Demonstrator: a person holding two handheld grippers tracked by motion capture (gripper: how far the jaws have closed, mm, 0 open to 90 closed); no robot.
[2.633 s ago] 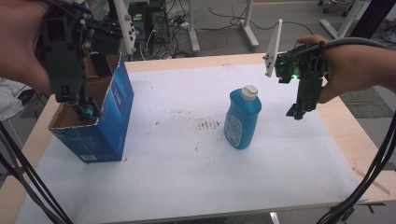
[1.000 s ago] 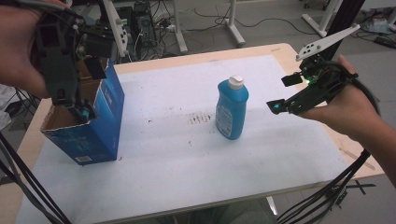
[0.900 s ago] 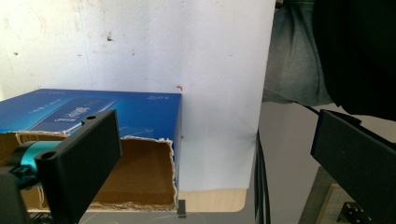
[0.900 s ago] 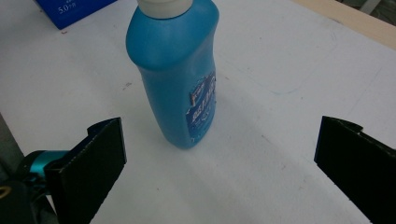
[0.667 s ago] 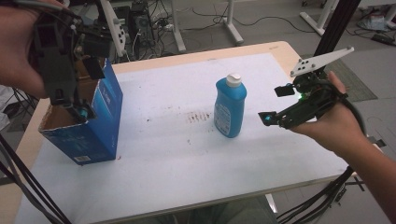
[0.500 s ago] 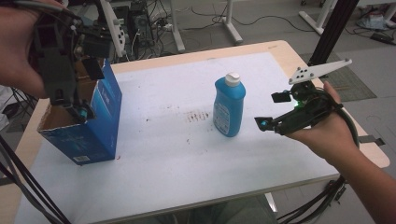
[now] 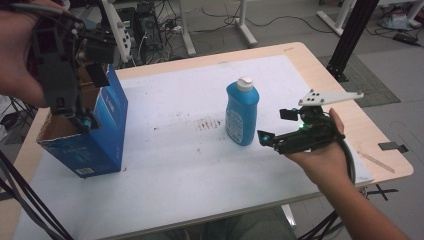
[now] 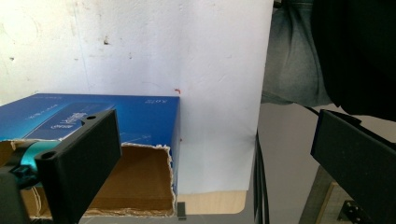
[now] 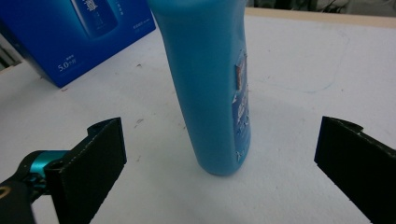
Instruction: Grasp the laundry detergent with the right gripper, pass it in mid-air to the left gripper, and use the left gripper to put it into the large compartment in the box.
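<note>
**Right fingers lining up on the bottle**

I am holding the right gripper (image 7: pixel 274 139) low, just right of the bottle (image 7: pixel 242 113), fingers spread wide with the bottle standing upright between them but not touching. The bottle is sitting mid-worktop (image 7: pixel 170 170). I am keeping the left gripper (image 7: pixel 70 107) above the open box (image 7: pixel 95 140) at the left, fingers apart and gripping nothing.
</note>
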